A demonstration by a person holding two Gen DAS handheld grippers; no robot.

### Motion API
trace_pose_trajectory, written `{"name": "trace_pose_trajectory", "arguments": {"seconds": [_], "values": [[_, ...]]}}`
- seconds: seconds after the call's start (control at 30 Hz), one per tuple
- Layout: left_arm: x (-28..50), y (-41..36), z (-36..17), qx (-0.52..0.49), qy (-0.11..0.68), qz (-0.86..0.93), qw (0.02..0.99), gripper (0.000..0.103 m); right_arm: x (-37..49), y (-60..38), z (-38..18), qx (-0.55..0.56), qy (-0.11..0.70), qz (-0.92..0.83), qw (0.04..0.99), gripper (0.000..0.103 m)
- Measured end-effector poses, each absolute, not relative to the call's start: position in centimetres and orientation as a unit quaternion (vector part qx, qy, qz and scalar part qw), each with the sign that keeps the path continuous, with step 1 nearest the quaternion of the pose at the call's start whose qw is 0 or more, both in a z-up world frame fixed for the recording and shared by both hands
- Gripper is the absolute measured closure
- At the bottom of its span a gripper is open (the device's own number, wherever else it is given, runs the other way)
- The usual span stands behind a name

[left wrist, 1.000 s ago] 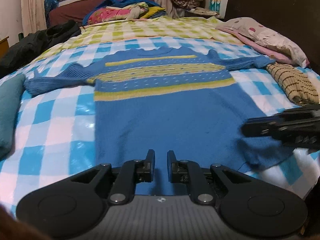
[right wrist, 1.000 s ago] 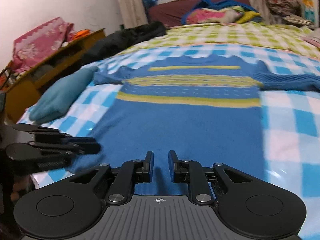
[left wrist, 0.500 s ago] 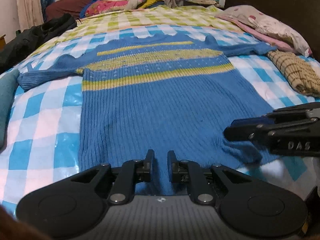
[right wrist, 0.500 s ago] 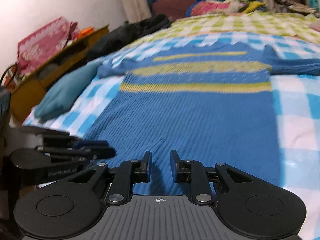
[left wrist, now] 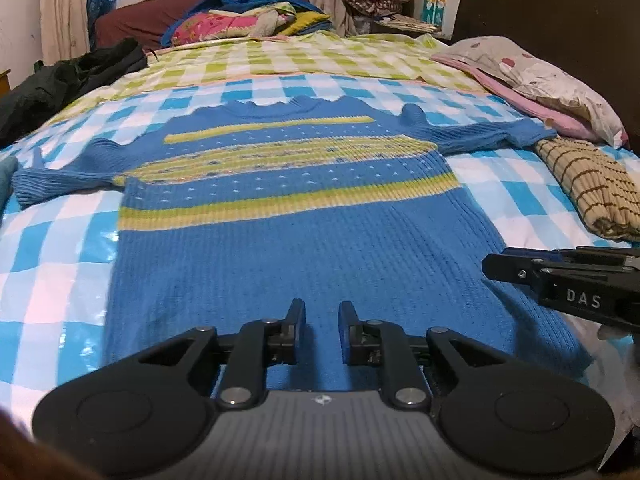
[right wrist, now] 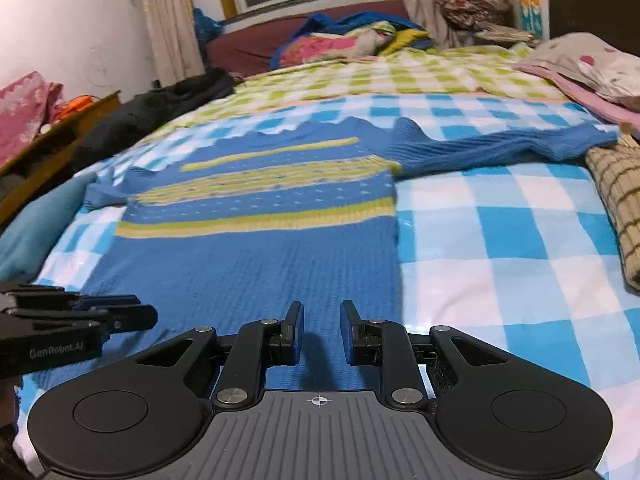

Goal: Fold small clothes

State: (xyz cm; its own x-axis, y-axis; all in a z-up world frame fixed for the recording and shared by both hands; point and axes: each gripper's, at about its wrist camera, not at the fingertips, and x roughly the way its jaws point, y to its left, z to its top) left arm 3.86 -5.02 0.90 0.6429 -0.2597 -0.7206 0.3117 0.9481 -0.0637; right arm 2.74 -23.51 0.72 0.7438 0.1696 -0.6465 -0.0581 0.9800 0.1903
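A blue knit sweater (left wrist: 280, 260) with yellow-green stripes lies spread flat on the blue-and-white checked bedspread (left wrist: 52, 264), sleeves out to both sides. My left gripper (left wrist: 322, 314) hovers low over the sweater's near left hem. Its jaws are opening, and only the knit below shows in the narrow gap. My right gripper (right wrist: 321, 314) hangs over the near right hem (right wrist: 360, 280), open by a narrow gap and holding nothing. Each gripper shows in the other's view: the right gripper (left wrist: 496, 264) at the sweater's right edge, the left gripper (right wrist: 144, 310) at its left edge.
A folded beige striped garment (left wrist: 592, 188) lies right of the sweater, below pillows (left wrist: 540, 84) and a dark headboard (left wrist: 540, 12). A teal garment (right wrist: 32, 224) and black clothing (left wrist: 60, 80) lie left. Bright bedding (left wrist: 240, 24) is piled at the far end. A wooden cabinet (right wrist: 52, 140) stands beyond the bed's left edge.
Both grippers have moved in closer and slightly lower over the sweater's near hem, so the sweater looks larger. The left jaws have parted a little.
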Motion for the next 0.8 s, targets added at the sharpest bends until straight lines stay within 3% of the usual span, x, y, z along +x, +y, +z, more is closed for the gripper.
{"name": "trace_pose_trajectory", "arguments": {"seconds": [0.8], "values": [[2.2,-7.0,0.7,0.058,0.386,-0.186,0.902,0.073,3.4,-26.2,0.4,0.099,0.342,-0.005,0.934,0.082]]}}
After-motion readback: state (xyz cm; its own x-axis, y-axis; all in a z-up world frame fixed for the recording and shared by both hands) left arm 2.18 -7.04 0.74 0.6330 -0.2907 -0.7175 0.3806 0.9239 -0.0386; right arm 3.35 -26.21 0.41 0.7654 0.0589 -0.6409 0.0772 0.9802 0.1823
